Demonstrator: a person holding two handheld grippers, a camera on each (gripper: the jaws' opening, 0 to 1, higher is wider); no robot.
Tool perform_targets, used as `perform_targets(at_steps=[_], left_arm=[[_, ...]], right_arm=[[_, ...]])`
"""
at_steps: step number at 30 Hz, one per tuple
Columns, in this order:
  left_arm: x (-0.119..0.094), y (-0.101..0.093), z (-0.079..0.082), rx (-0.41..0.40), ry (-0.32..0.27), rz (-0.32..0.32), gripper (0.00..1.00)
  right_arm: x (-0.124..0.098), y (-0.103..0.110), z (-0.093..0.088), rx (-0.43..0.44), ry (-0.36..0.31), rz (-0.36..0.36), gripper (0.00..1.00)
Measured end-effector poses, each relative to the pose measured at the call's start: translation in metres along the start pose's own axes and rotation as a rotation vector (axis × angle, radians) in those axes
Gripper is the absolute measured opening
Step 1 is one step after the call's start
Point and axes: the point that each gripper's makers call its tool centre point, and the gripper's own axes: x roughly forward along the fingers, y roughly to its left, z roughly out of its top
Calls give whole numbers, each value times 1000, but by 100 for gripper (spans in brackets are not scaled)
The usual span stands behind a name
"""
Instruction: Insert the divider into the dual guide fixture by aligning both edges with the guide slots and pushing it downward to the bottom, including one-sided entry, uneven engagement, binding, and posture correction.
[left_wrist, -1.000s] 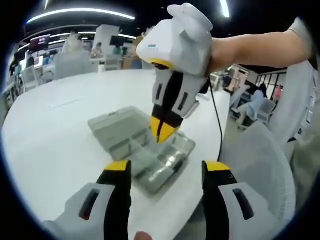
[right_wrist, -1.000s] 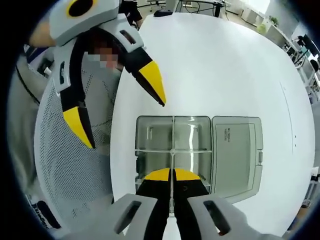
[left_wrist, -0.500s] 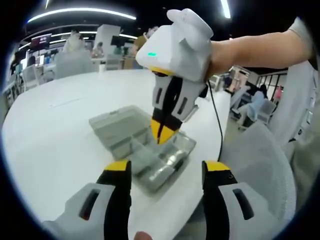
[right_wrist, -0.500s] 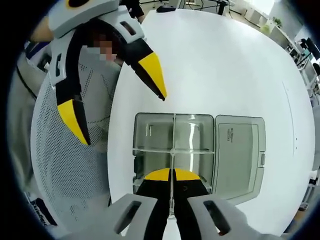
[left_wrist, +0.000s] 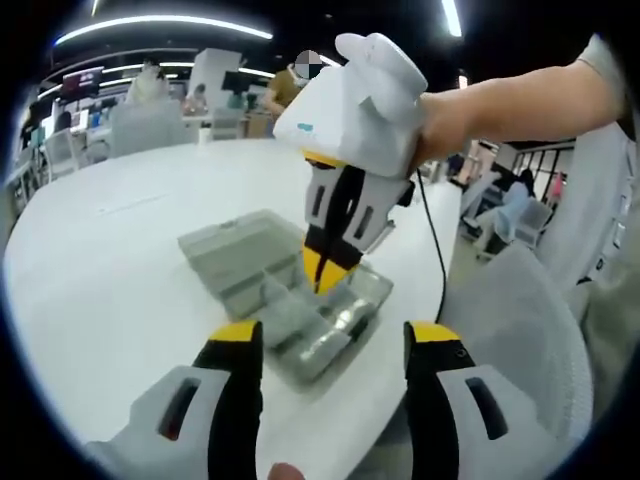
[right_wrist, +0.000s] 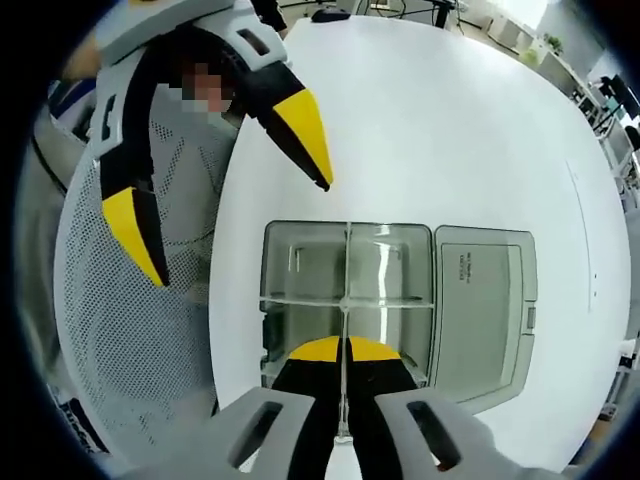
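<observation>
Right claw (right_wrist: 344, 350) is pinching the thin clear divider (right_wrist: 345, 300), standing it along the middle of the open gray box (right_wrist: 300, 262) on the white table (right_wrist: 450, 130). From the left gripper view, that claw points down into the box, while the left claw (left_wrist: 335, 345) is spread wide, holding nothing.

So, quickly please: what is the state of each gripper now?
Left gripper: open, holding nothing.
Right gripper: closed on the clear divider, over the open grey box.
</observation>
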Motion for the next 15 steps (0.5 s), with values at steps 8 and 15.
perform_targets(at_steps=[8, 15], left_arm=[[1, 2, 0, -3, 1, 2, 55], [1, 2, 0, -1, 3, 2, 55]], right_arm=[[3, 0, 0, 0, -6, 1, 0], [6, 0, 0, 4, -13, -2, 0]])
